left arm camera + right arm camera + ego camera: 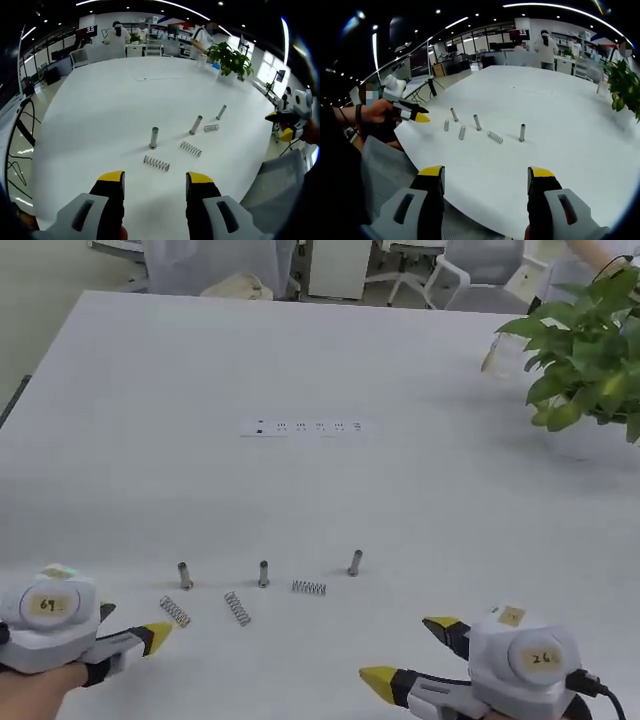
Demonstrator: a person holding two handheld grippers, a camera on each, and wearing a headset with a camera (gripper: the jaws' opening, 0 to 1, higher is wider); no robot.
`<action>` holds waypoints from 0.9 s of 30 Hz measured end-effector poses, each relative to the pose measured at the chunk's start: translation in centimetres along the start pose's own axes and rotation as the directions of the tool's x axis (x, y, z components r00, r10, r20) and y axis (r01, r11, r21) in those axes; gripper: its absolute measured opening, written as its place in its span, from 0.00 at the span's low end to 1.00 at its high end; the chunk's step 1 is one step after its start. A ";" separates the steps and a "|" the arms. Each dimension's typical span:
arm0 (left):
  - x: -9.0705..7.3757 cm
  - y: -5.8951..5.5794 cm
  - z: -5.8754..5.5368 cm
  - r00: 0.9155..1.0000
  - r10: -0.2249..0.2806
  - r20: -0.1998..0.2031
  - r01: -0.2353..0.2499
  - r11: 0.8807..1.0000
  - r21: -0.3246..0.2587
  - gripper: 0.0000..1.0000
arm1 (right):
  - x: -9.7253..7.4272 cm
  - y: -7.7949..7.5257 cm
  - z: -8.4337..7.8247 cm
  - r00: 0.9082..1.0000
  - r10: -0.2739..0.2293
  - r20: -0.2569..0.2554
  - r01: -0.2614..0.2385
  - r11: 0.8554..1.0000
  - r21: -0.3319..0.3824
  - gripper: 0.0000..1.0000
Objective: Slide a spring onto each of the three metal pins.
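Head view: the left gripper point(130, 625) and right gripper point(410, 650) are held at the near edge of the table point(400, 490), fingers apart, nothing between them. Ahead of the fingertips, the left pin point(184, 575), middle pin point(263, 573) and right pin point(355, 562) stand upright in a row. The left spring point(174, 611), middle spring point(237, 607) and right spring point(309, 587) lie flat just on the near side of the pins, none fitted. Left gripper view: the left spring lies directly ahead of the open fingers, nearest of all. Right gripper view: the right spring lies ahead, slightly left of centre. The springs are probably light, compliant and liable to roll or flick away; grip lightly across the coils near one end. The pins may topple if knocked. The socket strip point(300, 427) and plant point(590, 350) stand well beyond the pins, clear of the approach.
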State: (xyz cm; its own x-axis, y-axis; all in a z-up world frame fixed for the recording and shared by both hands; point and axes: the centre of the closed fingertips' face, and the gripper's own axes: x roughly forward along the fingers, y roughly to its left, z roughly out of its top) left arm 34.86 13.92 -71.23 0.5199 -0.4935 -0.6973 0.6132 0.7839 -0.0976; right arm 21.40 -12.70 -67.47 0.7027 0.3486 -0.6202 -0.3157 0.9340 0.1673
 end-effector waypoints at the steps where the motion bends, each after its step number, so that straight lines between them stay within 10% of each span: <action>1: -0.3 0.0 0.0 1.000 0.003 0.001 -0.003 1.000 0.000 0.44 | 0.0 0.1 0.0 1.000 0.002 0.000 -0.002 1.000 -0.002 0.66; 27: -5.1 0.3 0.2 0.995 -0.016 0.094 0.010 0.998 0.069 0.59 | 1.1 0.9 -0.2 0.999 0.041 -0.017 -0.041 0.999 -0.025 0.66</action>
State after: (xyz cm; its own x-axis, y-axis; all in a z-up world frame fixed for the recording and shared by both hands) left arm 32.55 16.63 -67.54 0.5633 -0.5394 -0.6259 0.6580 0.7510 -0.0550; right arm 21.74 -11.45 -68.20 0.6785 0.3852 -0.6255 -0.3604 0.9165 0.1735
